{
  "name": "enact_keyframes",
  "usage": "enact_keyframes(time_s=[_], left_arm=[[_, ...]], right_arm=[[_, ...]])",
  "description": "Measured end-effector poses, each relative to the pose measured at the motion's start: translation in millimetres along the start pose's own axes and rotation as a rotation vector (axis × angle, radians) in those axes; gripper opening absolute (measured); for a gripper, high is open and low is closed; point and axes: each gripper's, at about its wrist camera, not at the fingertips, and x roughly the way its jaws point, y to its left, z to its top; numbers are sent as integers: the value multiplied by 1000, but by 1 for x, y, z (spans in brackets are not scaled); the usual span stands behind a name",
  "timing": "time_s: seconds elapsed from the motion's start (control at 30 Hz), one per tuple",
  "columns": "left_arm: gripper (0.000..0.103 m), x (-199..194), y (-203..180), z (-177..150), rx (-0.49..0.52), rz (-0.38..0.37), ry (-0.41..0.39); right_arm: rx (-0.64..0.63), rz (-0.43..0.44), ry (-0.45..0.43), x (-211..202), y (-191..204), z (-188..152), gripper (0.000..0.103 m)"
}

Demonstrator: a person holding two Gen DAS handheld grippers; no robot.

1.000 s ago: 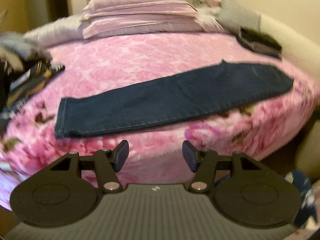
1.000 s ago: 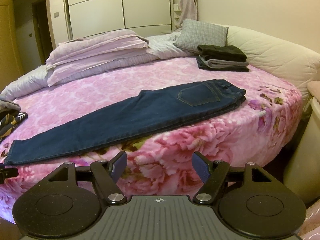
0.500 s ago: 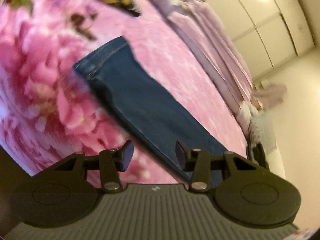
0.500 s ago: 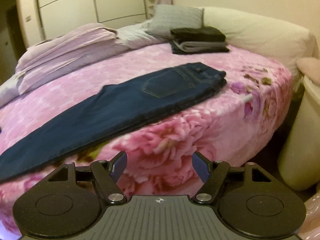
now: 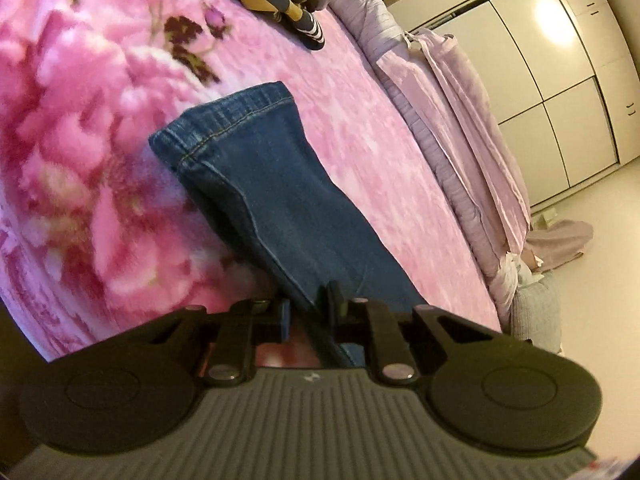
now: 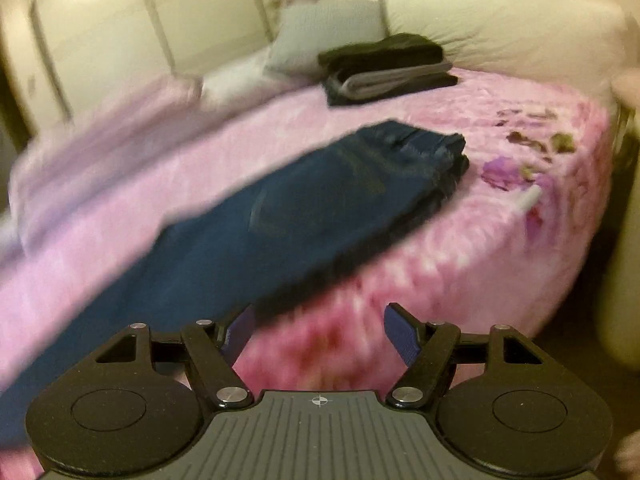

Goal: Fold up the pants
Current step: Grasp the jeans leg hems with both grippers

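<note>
With the left gripper (image 5: pixel 307 312) just closed onto the near edge of the jeans (image 5: pixel 272 200) stretched ahead on the bed (image 5: pixel 100 160), the first fold is judged begun, and the right gripper (image 6: pixel 320 332), jaws apart, needs a matching hold.

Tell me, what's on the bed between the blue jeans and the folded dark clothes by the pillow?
Nothing: only bare pink blanket lies between the jeans and the folded dark clothes. The right wrist view shows it.
</note>
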Motion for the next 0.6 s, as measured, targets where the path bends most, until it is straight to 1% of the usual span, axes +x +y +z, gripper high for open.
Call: enact_keyframes(time_s=[0.07, 0.1, 0.13, 0.2, 0.23, 0.3, 0.33, 0.37, 0.4, 0.47, 0.6], left_arm=[[13, 0, 0, -2, 21, 1, -5], [13, 0, -1, -3, 27, 5, -8], [13, 0, -2, -3, 32, 8, -11], [11, 1, -5, -1, 46, 19, -12], [9, 1, -7, 0, 54, 22, -12], [7, 1, -11, 4, 61, 25, -10], [6, 1, -13, 5, 66, 21, -12], [6, 0, -16, 7, 81, 19, -17], [6, -2, -20, 9, 99, 16, -22], [6, -7, -27, 16, 133, -8, -40], [6, -25, -37, 33, 210, -21, -121]], right_arm=[[166, 60, -9, 26, -35, 21, 69], [217, 74, -17, 36, -47, 29, 69], [273, 65, -19, 49, -62, 36, 69], [359, 23, 6, 74, -84, 47, 68], [401, 28, 9, 84, -94, 49, 67], [456, 66, -24, 92, -105, 54, 67], [459, 55, -19, 95, -106, 57, 51], [451, 35, -8, 97, -106, 59, 31], [465, 40, 13, 100, -108, 60, 7], [494, 59, -1, 94, -112, 58, 4], [482, 81, 2, 69, -101, 48, 2]])
